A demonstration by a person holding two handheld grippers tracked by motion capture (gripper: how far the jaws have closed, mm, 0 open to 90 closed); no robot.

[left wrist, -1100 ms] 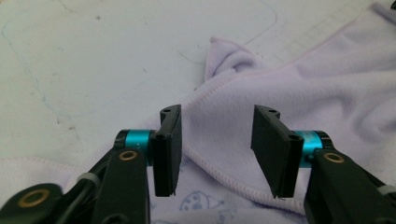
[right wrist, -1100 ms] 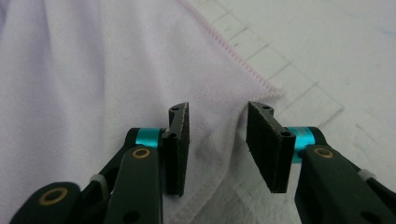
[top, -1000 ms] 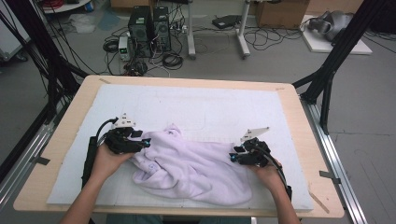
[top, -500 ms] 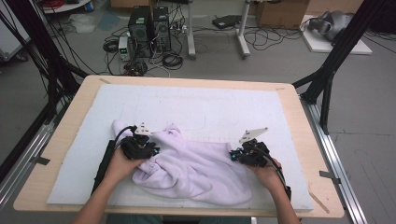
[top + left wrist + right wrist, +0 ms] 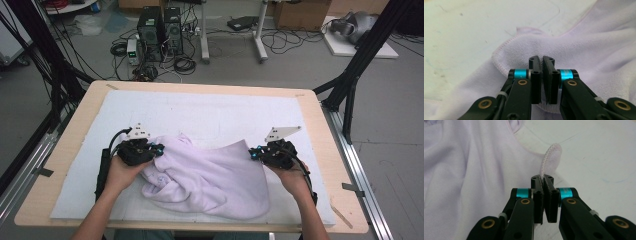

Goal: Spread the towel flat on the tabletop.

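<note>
Though bunched in loose folds, lies flat enough to work on: lilac cloth (image 5: 210, 175), spread across the near half of the white mat (image 5: 200, 107) covering the worktop (image 5: 316, 125), closer to the person's side than to the far edge. Pinched at two points along its upper border, one on each side.

Left tool (image 5: 541, 60) – jaws just closing and now all but together, with a fold of the stitched hem (image 5: 499, 61) nipped between the pads. Right tool (image 5: 542, 179) – clamped tight on a narrow curl of the border, standing up past the tips as a small pale loop. Between the two grips, seen from above, a shallow sag of fabric rather than a taut line.

Looks soft, fleecy and light, with no stiffness at all. Likely to drape, stretch a little and fold back on itself as soon as lifted. Not fragile, and probably not slippery either, given the nap, though thin enough at a single layer to creep out of a shallow pinch.

Best taken at the hem, thicker there and easier to bite, and at points well apart, near the corners if found. Worth gripping deep rather than at the very edge, then lifting both sides evenly to shake out the crumpled lower part.
</note>
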